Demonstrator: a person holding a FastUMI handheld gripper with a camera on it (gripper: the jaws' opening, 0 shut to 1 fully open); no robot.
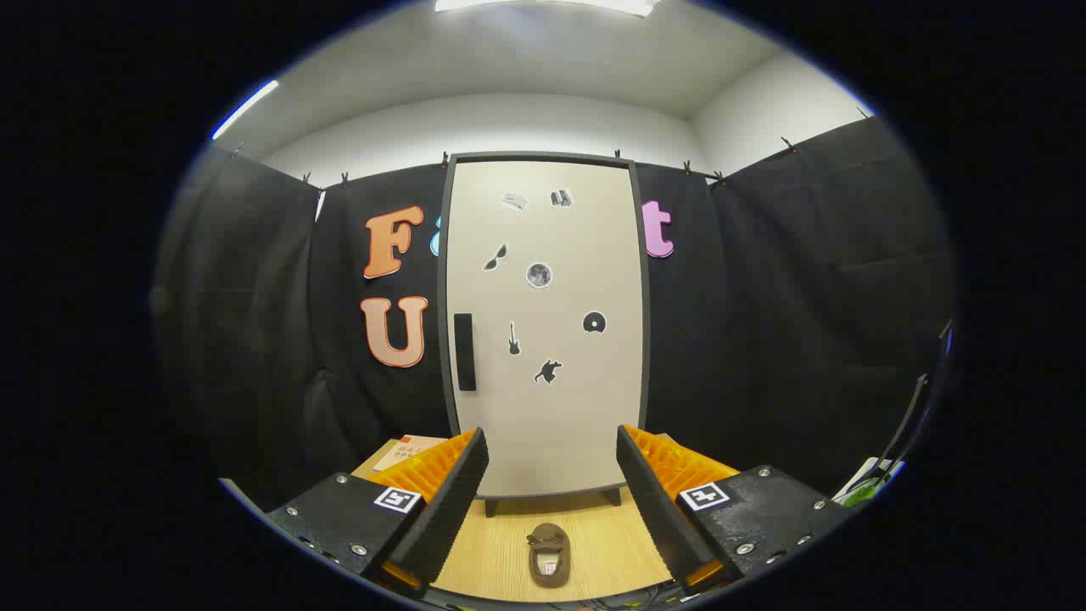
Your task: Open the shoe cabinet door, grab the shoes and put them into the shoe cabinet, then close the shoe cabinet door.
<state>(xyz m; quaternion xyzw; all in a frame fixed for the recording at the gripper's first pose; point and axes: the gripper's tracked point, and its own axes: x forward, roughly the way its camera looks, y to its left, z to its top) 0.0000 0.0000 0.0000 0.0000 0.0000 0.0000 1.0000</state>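
**Cabinet shut, shoe on the floor, gripper wide and empty**

Here the gripper (551,501) sits at the bottom of the frame with its two fingers spread far apart, holding nothing. The left finger (445,501) and the right one (657,501) angle in from the lower left and lower right, each with a small square marker on its black housing.

Between the fingers, low in the middle of the frame, a single brown shoe (549,556) lies on the wooden floor (501,552). It is a soft slipper-like shoe, lying lengthwise toward the cabinet, clear of both fingers and touching neither.

Beyond the shoe, in the centre of the frame, stands the shoe cabinet (547,327). Its pale door (577,407) is closed and sits flush in a dark frame, and the cabinet rests on short dark legs just above the floor. A dark upright handle (464,351) is on the left side of the door, about halfway up. Several small stickers (540,275) are scattered over the door's upper and middle part.

At the lower left, behind the left finger, a book with a reddish cover (405,450) lies on a light brown surface beside the cabinet. At the far lower right something white and green (865,485) shows, too small to make out. Black cloth hangs on both sides of the cabinet, with a white wall and ceiling above.
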